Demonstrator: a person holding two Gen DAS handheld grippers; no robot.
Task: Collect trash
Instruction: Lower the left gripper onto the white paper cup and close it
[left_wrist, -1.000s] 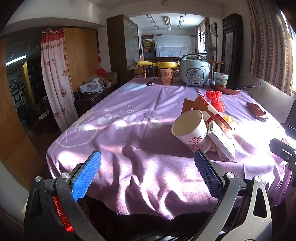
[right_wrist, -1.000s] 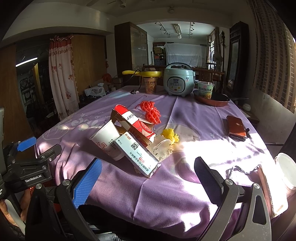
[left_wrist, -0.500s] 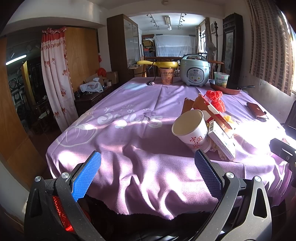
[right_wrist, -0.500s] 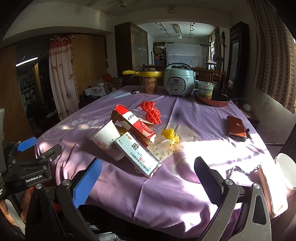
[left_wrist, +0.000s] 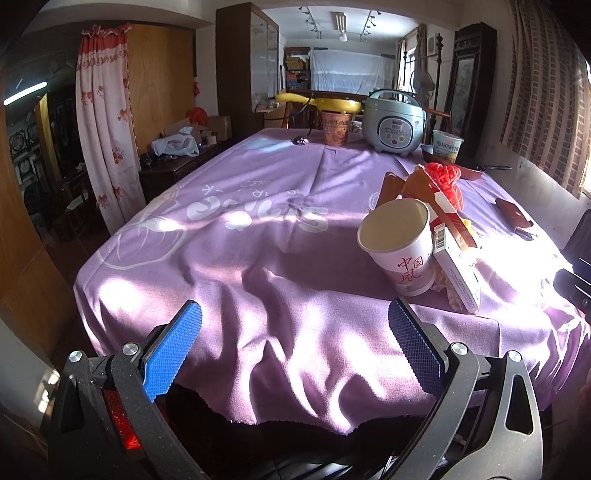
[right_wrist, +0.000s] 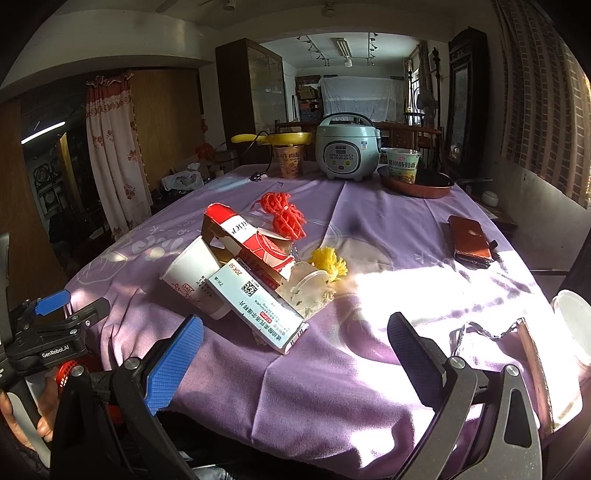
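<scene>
From the left wrist camera I see my left gripper (left_wrist: 293, 334) held off the near edge of the table (left_wrist: 236, 266), its blue fingers (left_wrist: 171, 349) spread wide apart with nothing between them. The trash sits in a heap toward the near right corner of the purple cloth: a white paper cup (left_wrist: 400, 245) tipped over with its mouth toward me, a white carton (left_wrist: 458, 273) leaning against it, a red-and-brown box (left_wrist: 432, 201) behind, and a red net (left_wrist: 445, 177) farther back. At the far edge stand a rice cooker (left_wrist: 393, 125), a noodle cup (left_wrist: 335, 128) and a pan (left_wrist: 467, 168) holding a second noodle tub (left_wrist: 447, 146).

From the right wrist camera my right gripper (right_wrist: 295, 345) also hangs off the near edge, fingers (right_wrist: 171, 363) wide apart and empty. The heap lies ahead and left of centre: paper cup (right_wrist: 195, 277), white carton (right_wrist: 258, 304) resting across it, red box (right_wrist: 251, 236), a clear plastic lid (right_wrist: 306, 286) touching a yellow tuft (right_wrist: 330, 260), and the red net (right_wrist: 282, 214) just behind. A brown wallet (right_wrist: 471, 240) lies near the right edge, well apart from the heap. Torn wrapper (right_wrist: 524, 350) and a white tub (right_wrist: 572, 321) sit at the near right corner. The left gripper (right_wrist: 55, 325) shows at the left, a hand (right_wrist: 40, 413) gripping its handle.
</scene>
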